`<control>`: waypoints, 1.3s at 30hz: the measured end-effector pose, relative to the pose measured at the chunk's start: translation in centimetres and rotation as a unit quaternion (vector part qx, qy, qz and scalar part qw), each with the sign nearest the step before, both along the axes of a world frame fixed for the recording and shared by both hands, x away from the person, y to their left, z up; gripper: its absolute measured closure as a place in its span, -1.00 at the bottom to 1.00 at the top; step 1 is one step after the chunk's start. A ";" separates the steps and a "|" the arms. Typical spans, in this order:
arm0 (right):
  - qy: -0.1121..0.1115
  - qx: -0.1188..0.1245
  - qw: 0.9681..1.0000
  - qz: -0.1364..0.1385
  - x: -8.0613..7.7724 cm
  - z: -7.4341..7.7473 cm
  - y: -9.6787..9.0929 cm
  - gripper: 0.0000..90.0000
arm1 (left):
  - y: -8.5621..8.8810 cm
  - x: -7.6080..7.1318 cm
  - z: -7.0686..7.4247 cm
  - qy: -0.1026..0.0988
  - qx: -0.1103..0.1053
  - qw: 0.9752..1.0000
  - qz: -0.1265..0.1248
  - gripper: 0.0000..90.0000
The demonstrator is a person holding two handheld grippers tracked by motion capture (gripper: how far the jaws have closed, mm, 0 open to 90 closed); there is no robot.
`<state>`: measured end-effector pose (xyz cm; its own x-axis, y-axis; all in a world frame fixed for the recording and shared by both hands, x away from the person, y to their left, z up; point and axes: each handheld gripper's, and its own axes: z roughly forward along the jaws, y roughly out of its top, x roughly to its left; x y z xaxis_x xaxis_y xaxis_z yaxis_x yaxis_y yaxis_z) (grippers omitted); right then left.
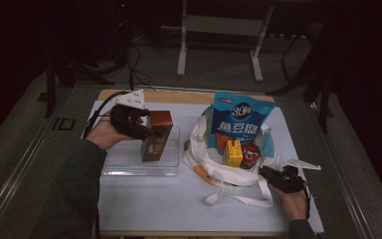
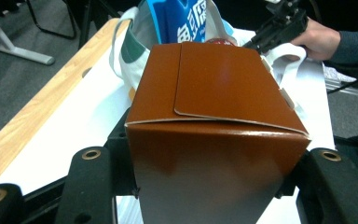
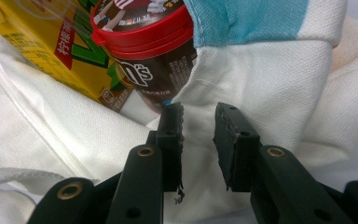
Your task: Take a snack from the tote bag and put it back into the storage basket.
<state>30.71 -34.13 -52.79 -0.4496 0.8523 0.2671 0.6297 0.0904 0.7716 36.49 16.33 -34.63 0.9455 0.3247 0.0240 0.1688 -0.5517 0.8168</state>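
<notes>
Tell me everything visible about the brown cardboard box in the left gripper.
The brown cardboard box is glossy, tall and rectangular, its overlapping top flaps shut, with printing on one side. The left gripper clamps it from both sides, upright with a slight tilt, over the clear plastic tray, left of the white cloth bag.

Dim room, grey floor (image 1: 25,149), metal stand (image 1: 219,30), perhaps

high: overhead, forward-down | gripper views: close | shared: tote bag (image 1: 199,149)

Lab — table (image 1: 129,209) amid stands (image 1: 181,59)
</notes>
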 end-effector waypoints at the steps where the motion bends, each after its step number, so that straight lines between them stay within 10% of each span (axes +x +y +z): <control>1: 0.000 0.000 1.000 0.000 0.0 0.0 0.0 0.60 | 0.1 0.0 -0.1 0.001 0.002 1.000 0.000 -0.04; 22: -0.002 -0.002 1.000 0.000 0.0 0.0 0.0 0.60 | 2.4 0.0 -1.5 0.023 0.061 0.998 0.003 -0.04; 39: -0.001 -0.004 1.000 0.001 0.0 0.0 0.1 0.59 | 1.9 0.9 -4.2 0.051 0.140 0.989 -0.002 -0.05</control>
